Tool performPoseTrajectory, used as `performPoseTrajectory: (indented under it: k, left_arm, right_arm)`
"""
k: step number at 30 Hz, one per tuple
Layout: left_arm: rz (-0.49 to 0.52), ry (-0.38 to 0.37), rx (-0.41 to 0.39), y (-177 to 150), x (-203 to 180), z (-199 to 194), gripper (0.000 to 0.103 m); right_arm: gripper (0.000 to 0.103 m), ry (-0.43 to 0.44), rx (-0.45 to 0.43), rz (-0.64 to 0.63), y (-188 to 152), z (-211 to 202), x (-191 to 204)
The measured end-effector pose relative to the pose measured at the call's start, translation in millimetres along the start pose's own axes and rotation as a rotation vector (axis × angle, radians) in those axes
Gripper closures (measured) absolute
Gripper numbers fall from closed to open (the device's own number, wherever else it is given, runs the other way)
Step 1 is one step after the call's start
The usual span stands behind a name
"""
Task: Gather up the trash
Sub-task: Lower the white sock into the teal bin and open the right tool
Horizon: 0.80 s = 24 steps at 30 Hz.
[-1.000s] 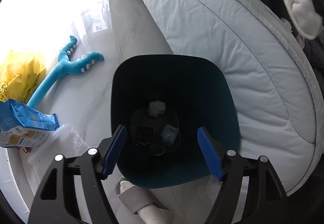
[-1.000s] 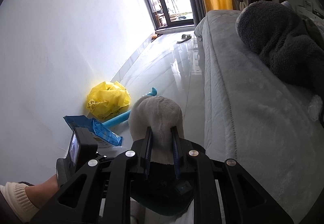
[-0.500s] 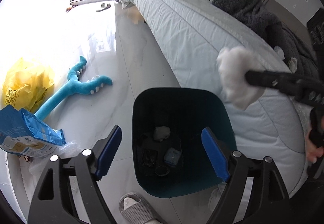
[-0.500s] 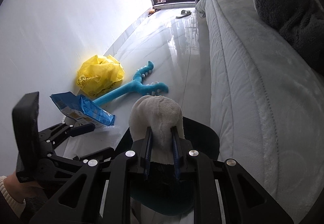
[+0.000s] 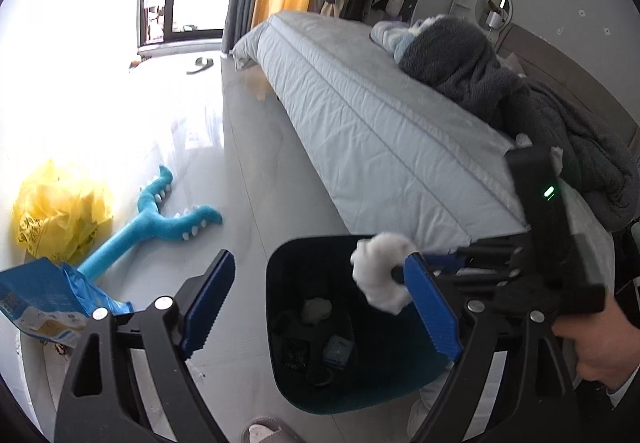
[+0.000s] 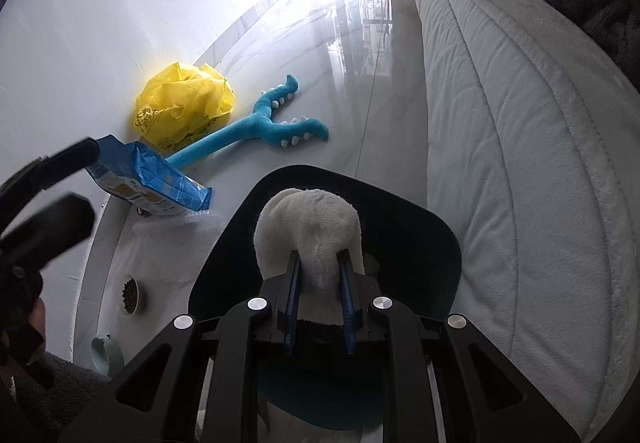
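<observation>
A dark teal trash bin (image 5: 288,255) stands on the floor beside the bed. Its bottom holds a white wad (image 5: 316,309), a small packet (image 5: 338,349) and dark scraps. My right gripper (image 6: 320,257) is shut on a white fluffy wad (image 6: 308,219), held just above the bin's mouth (image 6: 420,219). In the left wrist view that wad (image 5: 380,275) hangs over the bin's right rim. My left gripper (image 5: 320,267) hovers above the bin, its jaws opening wide with nothing between them. It shows as a dark blur (image 6: 48,195) at the left of the right wrist view.
On the floor by the wall lie a yellow plastic bag (image 5: 60,215), a blue plush toy (image 5: 160,223), a blue packet (image 5: 44,295) and bubble wrap (image 6: 176,227). A pet food bowl (image 6: 130,293) is nearby. The bed (image 5: 380,147) runs along the right. A slipper (image 5: 264,433) lies below the bin.
My left gripper has risen and tilted up, with its jaws spread wider. My right gripper has come down with the white wad, from over the bed to just above the bin.
</observation>
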<state>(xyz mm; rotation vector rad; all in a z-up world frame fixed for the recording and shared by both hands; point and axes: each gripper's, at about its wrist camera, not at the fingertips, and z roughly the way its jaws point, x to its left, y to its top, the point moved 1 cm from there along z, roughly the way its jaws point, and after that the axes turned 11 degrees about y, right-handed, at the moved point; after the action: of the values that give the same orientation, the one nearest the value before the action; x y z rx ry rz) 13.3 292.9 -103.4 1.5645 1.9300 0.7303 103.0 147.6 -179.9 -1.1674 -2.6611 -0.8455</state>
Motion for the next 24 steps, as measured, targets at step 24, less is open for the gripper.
performPoseTrajectory:
  k: [24]
  left_arm:
    - [-0.053,0.002,-0.153,39.4,3.4,-41.5,0.009]
  right_arm:
    - [0.049,-0.013,0.096,0.012,-16.8,23.2,-4.2]
